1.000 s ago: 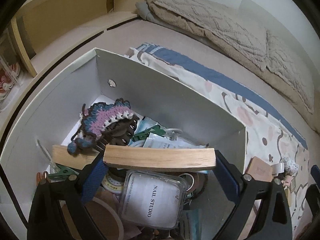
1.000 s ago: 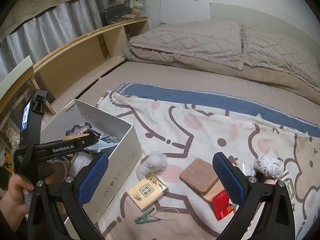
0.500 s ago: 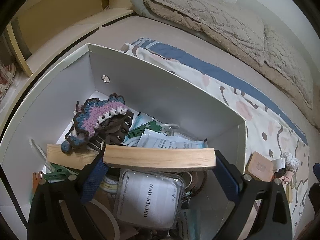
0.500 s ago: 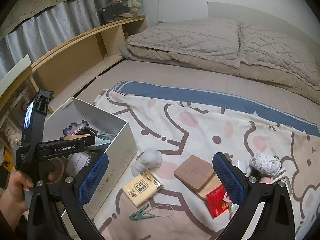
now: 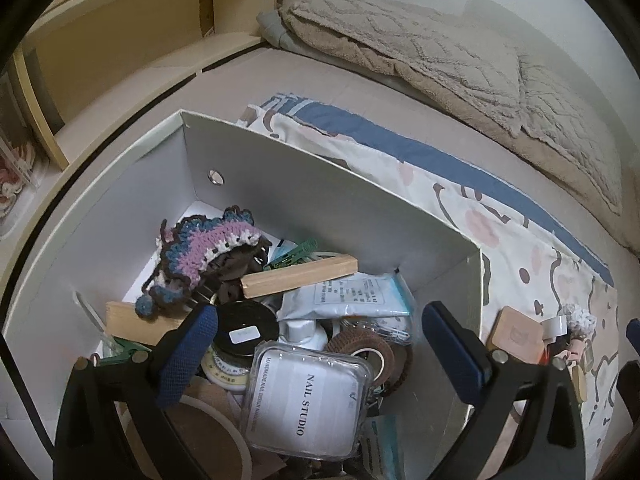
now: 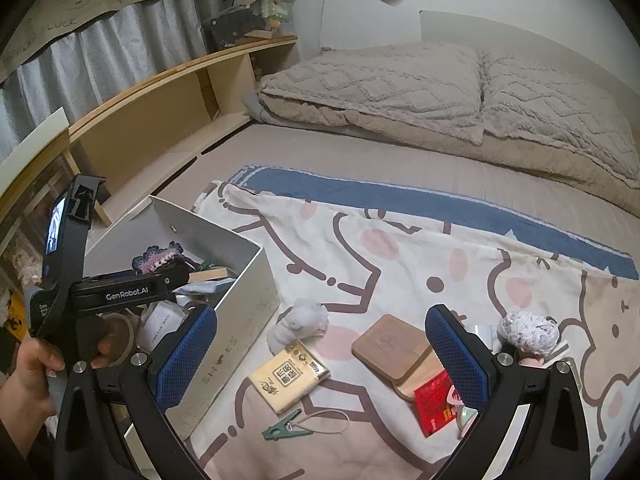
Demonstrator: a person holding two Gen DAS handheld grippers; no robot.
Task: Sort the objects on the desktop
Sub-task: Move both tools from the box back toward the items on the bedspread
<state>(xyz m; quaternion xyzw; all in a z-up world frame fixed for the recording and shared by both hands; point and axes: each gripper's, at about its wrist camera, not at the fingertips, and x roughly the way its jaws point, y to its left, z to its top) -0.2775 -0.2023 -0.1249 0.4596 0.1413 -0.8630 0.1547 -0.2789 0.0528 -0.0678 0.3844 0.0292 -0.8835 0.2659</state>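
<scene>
My left gripper (image 5: 318,320) hangs over the white box (image 5: 328,200), its jaws opening with nothing between them. A wooden block (image 5: 300,274) lies tilted on the heap in the box, beside a crocheted piece (image 5: 200,248) and above a clear "NAIL STUDIO" case (image 5: 304,396). My right gripper (image 6: 320,316) stands open above the patterned cloth (image 6: 400,264) and holds nothing. Below it lie a yellow card packet (image 6: 288,376), a wooden coaster (image 6: 388,344), a green clip (image 6: 282,428) and a red packet (image 6: 434,404).
The box (image 6: 240,304) sits at the cloth's left edge, with a hand (image 6: 32,364) on the left gripper's handle beside it. A white fluffy ball (image 6: 298,320) and a grey-white ball (image 6: 528,330) lie on the cloth. Beige pillows (image 6: 400,88) lie behind and a wooden shelf (image 6: 160,104) stands to the left.
The wooden block has left the left gripper's jaws and dropped into the box, where it lies tilted. The jaws have spread wider. The right gripper has not moved.
</scene>
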